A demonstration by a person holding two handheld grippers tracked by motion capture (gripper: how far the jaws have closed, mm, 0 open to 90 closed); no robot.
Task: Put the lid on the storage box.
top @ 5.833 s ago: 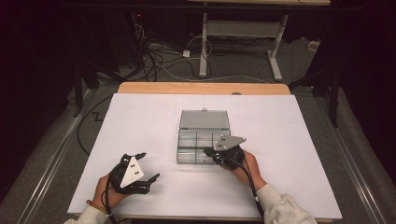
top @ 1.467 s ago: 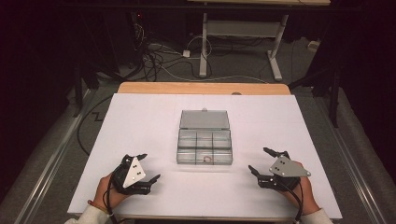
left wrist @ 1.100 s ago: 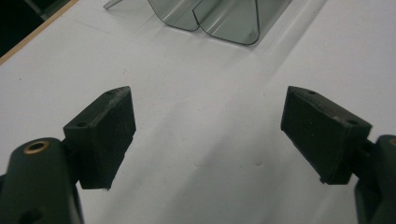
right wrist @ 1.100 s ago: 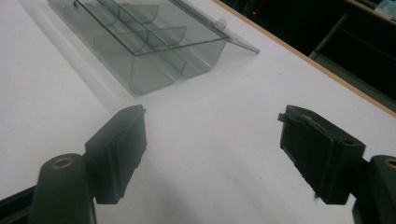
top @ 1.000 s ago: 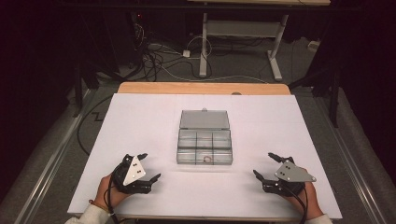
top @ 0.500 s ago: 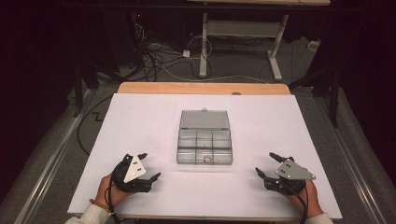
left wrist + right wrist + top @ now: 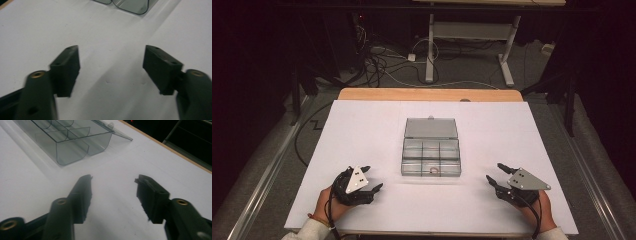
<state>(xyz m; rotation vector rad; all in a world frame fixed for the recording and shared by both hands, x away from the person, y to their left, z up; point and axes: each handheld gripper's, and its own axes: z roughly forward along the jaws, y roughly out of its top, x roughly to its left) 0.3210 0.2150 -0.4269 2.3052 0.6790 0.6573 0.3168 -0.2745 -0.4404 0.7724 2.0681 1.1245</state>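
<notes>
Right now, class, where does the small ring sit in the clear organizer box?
In the high view, the small ring lies in the middle compartment of the near row of the clear organizer box, at the centre of the white table.

readable text: none | labels: none | numbers: none

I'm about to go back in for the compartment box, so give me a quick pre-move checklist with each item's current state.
1. Left gripper empty, jaws apart though just closing: ok.
2. Right gripper empty, jaws apart though just closing: ok.
3. Compartment box lid folded back, open: ok.
4. Small ring lying in the front middle compartment: ok.
5. White table bare between grippers and box: ok.
6. Other compartments empty: cannot tell.
</notes>
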